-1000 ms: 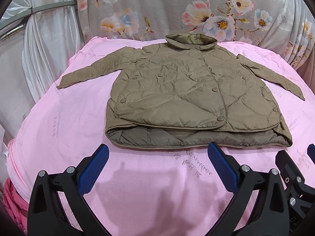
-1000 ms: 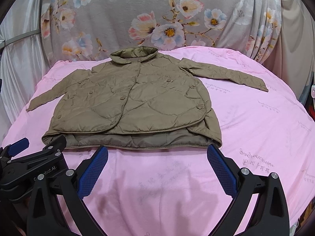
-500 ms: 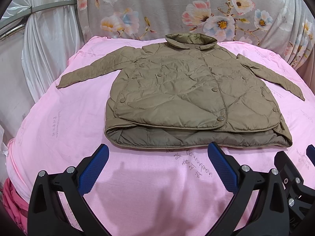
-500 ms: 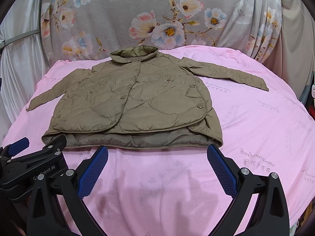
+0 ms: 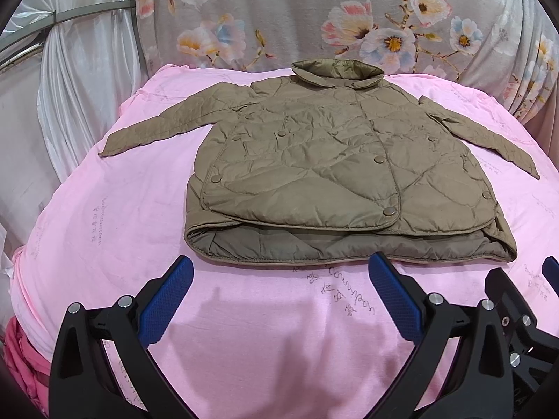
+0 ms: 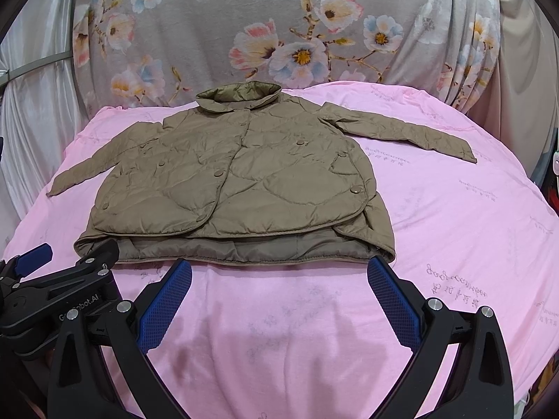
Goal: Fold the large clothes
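Two grippers hover ahead of us, both with jaws spread wide and holding nothing. Our left gripper (image 5: 277,270) and our right gripper (image 6: 279,272) hang side by side over the pink sheet (image 5: 104,216). Just beyond both sets of fingertips lies the olive quilted jacket (image 5: 314,164), spread flat and buttoned, hem nearest the jaws, collar at the far end, sleeves stretched out to either side. Behind it hangs a floral curtain (image 6: 279,28).
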A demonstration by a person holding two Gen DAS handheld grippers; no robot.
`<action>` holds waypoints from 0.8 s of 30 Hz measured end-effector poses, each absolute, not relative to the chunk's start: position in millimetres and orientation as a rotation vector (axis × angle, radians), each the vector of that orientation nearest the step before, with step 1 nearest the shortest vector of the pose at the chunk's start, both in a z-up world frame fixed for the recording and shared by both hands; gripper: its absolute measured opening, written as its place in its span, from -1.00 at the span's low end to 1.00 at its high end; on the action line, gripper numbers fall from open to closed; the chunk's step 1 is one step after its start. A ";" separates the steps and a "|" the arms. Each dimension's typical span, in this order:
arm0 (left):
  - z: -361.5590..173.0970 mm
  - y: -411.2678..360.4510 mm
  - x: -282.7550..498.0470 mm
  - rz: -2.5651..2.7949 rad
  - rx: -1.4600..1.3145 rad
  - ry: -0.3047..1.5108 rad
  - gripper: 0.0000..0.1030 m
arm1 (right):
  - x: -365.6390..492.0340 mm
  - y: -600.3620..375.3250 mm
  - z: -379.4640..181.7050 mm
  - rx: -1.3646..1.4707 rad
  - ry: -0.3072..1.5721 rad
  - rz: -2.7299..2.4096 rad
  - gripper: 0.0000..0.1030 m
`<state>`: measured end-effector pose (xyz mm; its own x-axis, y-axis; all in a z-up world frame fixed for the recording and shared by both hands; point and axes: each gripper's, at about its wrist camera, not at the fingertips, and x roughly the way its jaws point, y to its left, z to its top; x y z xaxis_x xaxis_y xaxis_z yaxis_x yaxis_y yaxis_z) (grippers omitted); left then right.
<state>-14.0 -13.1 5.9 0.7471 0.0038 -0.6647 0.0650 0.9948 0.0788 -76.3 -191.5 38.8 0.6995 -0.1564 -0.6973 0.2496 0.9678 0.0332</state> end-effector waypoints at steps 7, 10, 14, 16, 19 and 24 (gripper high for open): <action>7.0 -14.5 -16.5 -0.035 0.098 0.728 0.90 | -76.3 -191.9 38.6 0.129 0.763 -0.227 0.90; 7.0 -15.4 -16.3 -0.035 0.101 0.727 0.90 | -76.6 -191.3 38.8 0.131 0.764 -0.225 0.90; 8.3 -18.0 -20.8 -0.035 0.101 0.728 0.90 | -76.2 -191.6 38.5 0.130 0.765 -0.226 0.90; 7.2 -15.5 -16.9 -0.035 0.100 0.728 0.90 | -76.4 -191.4 38.8 0.131 0.766 -0.226 0.90; 7.1 -15.3 -16.7 -0.035 0.099 0.729 0.90 | -77.0 -193.0 39.1 0.134 0.768 -0.226 0.90; 6.8 -16.3 -17.9 -0.035 0.099 0.731 0.90 | -77.2 -192.8 38.4 0.133 0.768 -0.225 0.90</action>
